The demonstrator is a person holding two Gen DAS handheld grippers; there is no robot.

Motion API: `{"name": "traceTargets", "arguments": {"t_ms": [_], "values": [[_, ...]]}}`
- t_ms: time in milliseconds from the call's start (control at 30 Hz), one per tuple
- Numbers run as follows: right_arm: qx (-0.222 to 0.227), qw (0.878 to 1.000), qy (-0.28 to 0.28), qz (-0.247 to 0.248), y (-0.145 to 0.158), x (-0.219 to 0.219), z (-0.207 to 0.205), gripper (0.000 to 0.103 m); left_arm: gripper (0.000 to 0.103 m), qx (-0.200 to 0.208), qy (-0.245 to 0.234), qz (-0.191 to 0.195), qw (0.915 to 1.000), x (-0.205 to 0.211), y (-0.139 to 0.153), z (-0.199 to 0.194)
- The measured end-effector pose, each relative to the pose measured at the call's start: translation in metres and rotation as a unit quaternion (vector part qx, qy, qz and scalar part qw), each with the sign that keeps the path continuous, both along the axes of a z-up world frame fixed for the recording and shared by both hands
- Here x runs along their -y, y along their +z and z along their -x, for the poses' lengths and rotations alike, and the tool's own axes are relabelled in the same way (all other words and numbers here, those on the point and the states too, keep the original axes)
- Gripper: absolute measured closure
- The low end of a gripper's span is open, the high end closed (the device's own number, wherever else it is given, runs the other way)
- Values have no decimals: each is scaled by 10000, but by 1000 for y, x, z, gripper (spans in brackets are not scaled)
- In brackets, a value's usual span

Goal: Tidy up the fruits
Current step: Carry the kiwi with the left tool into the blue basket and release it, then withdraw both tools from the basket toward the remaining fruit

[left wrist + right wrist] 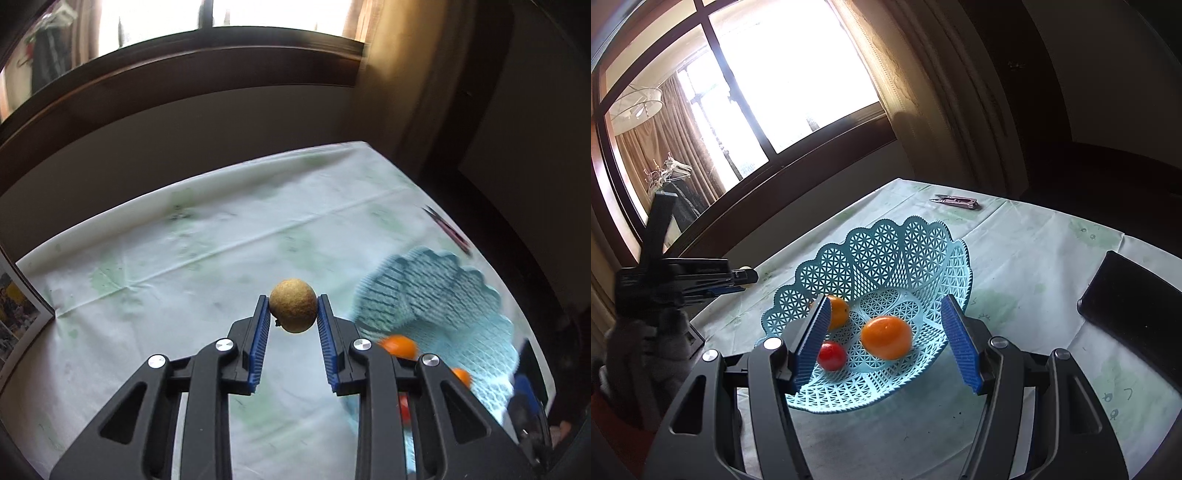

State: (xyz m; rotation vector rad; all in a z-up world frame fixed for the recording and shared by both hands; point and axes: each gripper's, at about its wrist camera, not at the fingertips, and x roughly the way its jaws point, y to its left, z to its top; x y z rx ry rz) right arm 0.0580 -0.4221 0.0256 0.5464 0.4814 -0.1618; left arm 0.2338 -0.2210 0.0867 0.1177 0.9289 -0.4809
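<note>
My left gripper (293, 314) is shut on a small round brown-yellow fruit (293, 311) and holds it above the tablecloth, left of the light blue lattice basket (443, 295). In the right wrist view the basket (886, 254) holds a large orange (886, 336), a smaller orange (837, 312) and a small red fruit (832, 355). My right gripper (886, 332) is open and empty, its blue pads on either side of the basket's near part. The left gripper also shows at the left of the right wrist view (738, 278).
A pale green-patterned tablecloth (221, 240) covers the table. A small pair of snips (955, 202) lies behind the basket. A black flat object (1134, 314) lies at the right. A book or picture (14, 321) stands at the left edge. A window and dark sill are behind.
</note>
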Motion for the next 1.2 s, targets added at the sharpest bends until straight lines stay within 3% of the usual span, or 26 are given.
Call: {"name": "traceTargets", "arguments": {"t_ms": [433, 467, 500, 567, 700, 933, 1200], "values": [[-40, 9998, -168, 74, 0, 1, 1, 39, 74, -95, -656, -104, 9977, 34, -9, 68], [-41, 9998, -182, 78, 0, 2, 1, 39, 71, -93, -658, -101, 9977, 33, -9, 70], [-40, 9998, -200, 80, 0, 2, 1, 37, 53, -89, -632, -75, 9979, 30, -6, 72], [-21, 9997, -239, 68, 0, 3, 2, 32, 30, 40, -509, -14, 9987, 23, -1, 75], [44, 9996, -253, 100, 1, 3, 3, 32, 14, 477, -171, -158, 9986, -3, 17, 88], [112, 9997, -137, 195, 1, -2, 3, 32, 12, 1136, 477, -721, 9898, -63, 32, 117], [36, 9988, -2, 481, -1, -15, -3, 32, 12, 1021, 1022, -693, 9871, -134, 26, 139]]}}
